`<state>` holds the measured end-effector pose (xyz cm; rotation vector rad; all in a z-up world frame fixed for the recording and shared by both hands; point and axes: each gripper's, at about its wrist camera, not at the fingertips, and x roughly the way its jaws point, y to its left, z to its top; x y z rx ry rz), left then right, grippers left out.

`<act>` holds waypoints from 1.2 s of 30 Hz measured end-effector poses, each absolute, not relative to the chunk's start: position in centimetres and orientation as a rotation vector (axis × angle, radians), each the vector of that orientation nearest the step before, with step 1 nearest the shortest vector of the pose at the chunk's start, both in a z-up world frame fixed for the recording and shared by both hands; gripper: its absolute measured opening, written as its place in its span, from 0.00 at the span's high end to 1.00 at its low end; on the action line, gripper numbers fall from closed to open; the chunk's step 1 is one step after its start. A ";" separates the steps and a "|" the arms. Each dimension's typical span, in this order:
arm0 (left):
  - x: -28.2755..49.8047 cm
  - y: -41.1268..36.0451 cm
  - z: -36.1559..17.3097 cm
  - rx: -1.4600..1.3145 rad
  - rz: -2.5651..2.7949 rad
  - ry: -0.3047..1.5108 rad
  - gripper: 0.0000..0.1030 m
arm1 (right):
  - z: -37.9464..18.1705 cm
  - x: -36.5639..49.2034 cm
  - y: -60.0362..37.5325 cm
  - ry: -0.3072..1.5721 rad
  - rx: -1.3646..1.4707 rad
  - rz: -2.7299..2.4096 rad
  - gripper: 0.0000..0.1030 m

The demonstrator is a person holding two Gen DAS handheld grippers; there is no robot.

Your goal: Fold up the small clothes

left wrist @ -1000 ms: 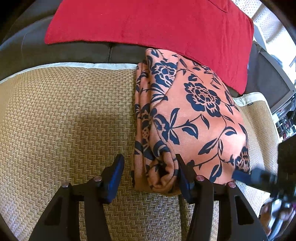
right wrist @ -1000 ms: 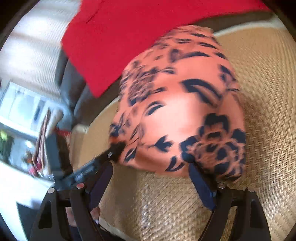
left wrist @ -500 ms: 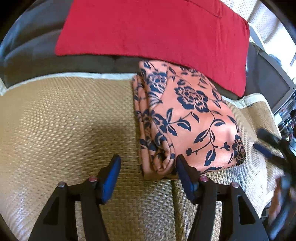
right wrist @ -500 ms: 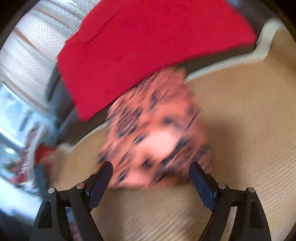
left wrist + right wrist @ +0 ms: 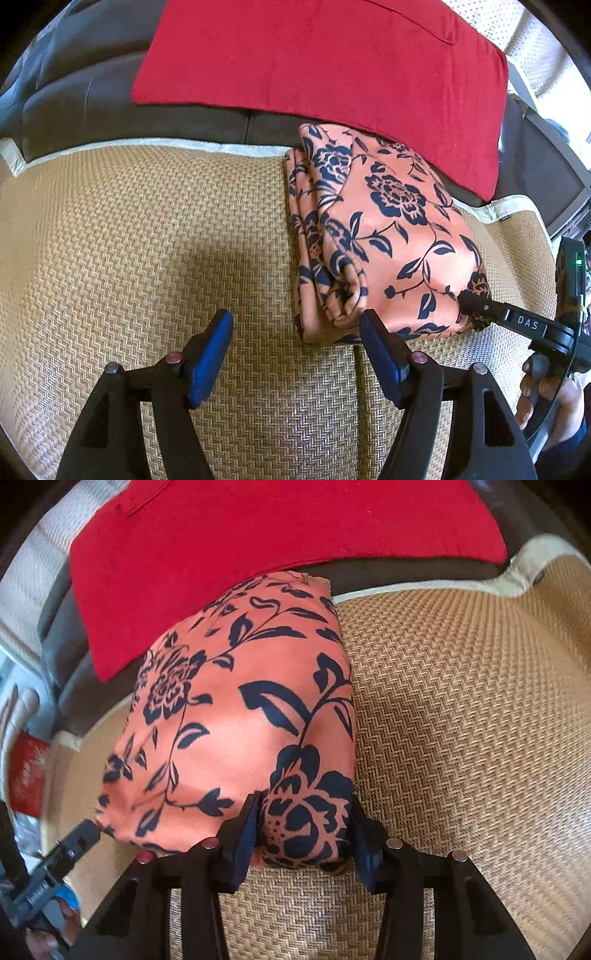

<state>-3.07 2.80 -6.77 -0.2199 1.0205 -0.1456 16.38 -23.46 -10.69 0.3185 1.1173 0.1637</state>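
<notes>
A folded orange garment with a dark blue flower print [image 5: 388,236] lies on a woven tan mat [image 5: 147,240]; it also shows in the right wrist view [image 5: 240,731]. My left gripper [image 5: 295,343] is open and empty, just short of the garment's near left corner. My right gripper [image 5: 303,830] is closed on the garment's near right corner, with cloth bunched between its blue pads [image 5: 247,834]. The right gripper's finger [image 5: 480,306] shows in the left wrist view touching that corner.
A red cloth [image 5: 325,62] lies over the dark sofa back [image 5: 92,107] behind the garment. The mat's pale border [image 5: 184,146] runs along the back. Clutter sits past the mat's right end [image 5: 576,221].
The right gripper came back down and its jaws narrowed onto the garment's near corner. The left gripper drew back from the garment, jaws still open.
</notes>
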 end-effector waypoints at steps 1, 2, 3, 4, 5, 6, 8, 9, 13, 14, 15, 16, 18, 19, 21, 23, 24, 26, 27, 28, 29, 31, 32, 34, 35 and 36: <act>-3.1 2.8 -6.8 -0.219 -0.146 1.022 0.30 | -10.7 16.3 -23.6 1.114 0.326 0.159 0.53; -3.0 2.7 -6.9 -0.217 -0.145 1.023 0.30 | -10.7 16.2 -24.2 1.103 0.362 0.148 0.48; -3.1 2.7 -6.7 -0.215 -0.143 1.023 0.30 | -10.6 16.2 -24.4 1.092 0.386 0.145 0.40; -3.4 2.7 -6.4 -0.210 -0.143 1.018 0.30 | -10.3 15.7 -24.7 1.083 0.407 0.140 0.38; -3.6 2.7 -6.0 -0.204 -0.141 1.008 0.30 | -9.6 15.0 -25.0 1.067 0.430 0.142 0.37; -4.0 2.8 -5.4 -0.189 -0.127 0.994 0.30 | -9.0 14.4 -25.1 1.048 0.439 0.149 0.34; -4.9 2.7 -4.1 -0.169 -0.095 0.958 0.24 | -6.4 12.0 -24.7 0.988 0.409 0.166 0.24; -5.4 2.6 -3.4 -0.156 -0.077 0.934 0.18 | -5.3 11.1 -24.2 0.966 0.380 0.168 0.14; -7.1 2.0 -1.1 -0.109 -0.013 0.857 0.15 | -1.4 7.4 -21.6 0.883 0.209 0.146 0.05; -7.3 1.8 -0.6 -0.102 -0.006 0.857 0.15 | -0.7 6.6 -21.1 0.876 0.174 0.140 0.05; -7.4 1.7 -0.3 -0.098 -0.001 0.855 0.14 | -0.3 6.1 -20.8 0.870 0.167 0.134 0.05; -7.7 1.5 0.1 -0.094 0.003 0.847 0.14 | 0.1 5.9 -20.8 0.862 0.169 0.126 0.05; -8.1 1.1 0.7 -0.074 0.021 0.829 0.14 | 0.9 4.6 -20.4 0.841 0.177 0.115 0.05; -8.4 0.9 1.0 -0.062 0.032 0.822 0.14 | 1.2 4.1 -20.0 0.836 0.172 0.114 0.05; -8.7 0.6 1.3 -0.057 0.035 0.818 0.14 | 1.7 3.4 -19.0 0.834 0.135 0.102 0.04; -9.0 0.3 1.5 -0.062 0.016 0.824 0.14 | 1.6 3.2 -18.3 0.842 0.084 0.088 0.02; -9.1 0.2 1.6 -0.057 0.008 0.826 0.14 | 1.5 3.3 -18.1 0.847 0.051 0.073 0.02; -9.2 0.0 2.0 -0.044 0.005 0.819 0.14 | 1.5 3.5 -18.0 0.849 0.005 0.033 0.02; -9.4 -0.1 2.3 -0.037 0.005 0.809 0.14 | 1.8 3.7 -18.2 0.843 0.010 0.022 0.02; -9.6 -0.2 2.6 -0.036 0.007 0.800 0.14 | 2.2 3.7 -18.5 0.833 0.024 0.017 0.02; -9.7 -0.2 2.9 -0.036 0.006 0.792 0.14 | 2.5 3.7 -18.7 0.822 0.035 0.014 0.02; -10.0 -0.5 3.6 -0.036 -0.007 0.776 0.14 | 3.1 3.9 -19.0 0.805 0.046 0.003 0.02; -10.1 -0.6 3.8 -0.031 -0.010 0.771 0.14 | 3.3 4.0 -19.1 0.803 0.048 0.002 0.02; -10.3 -1.0 4.4 -0.021 -0.015 0.753 0.14 | 3.6 4.3 -19.1 0.801 0.049 0.006 0.02; -10.4 -1.1 4.6 -0.019 -0.018 0.746 0.14 | 3.7 4.4 -19.0 0.799 0.046 0.010 0.02; -10.4 -1.3 4.8 -0.017 -0.025 0.741 0.10 | 3.7 4.5 -18.8 0.797 0.040 0.013 0.02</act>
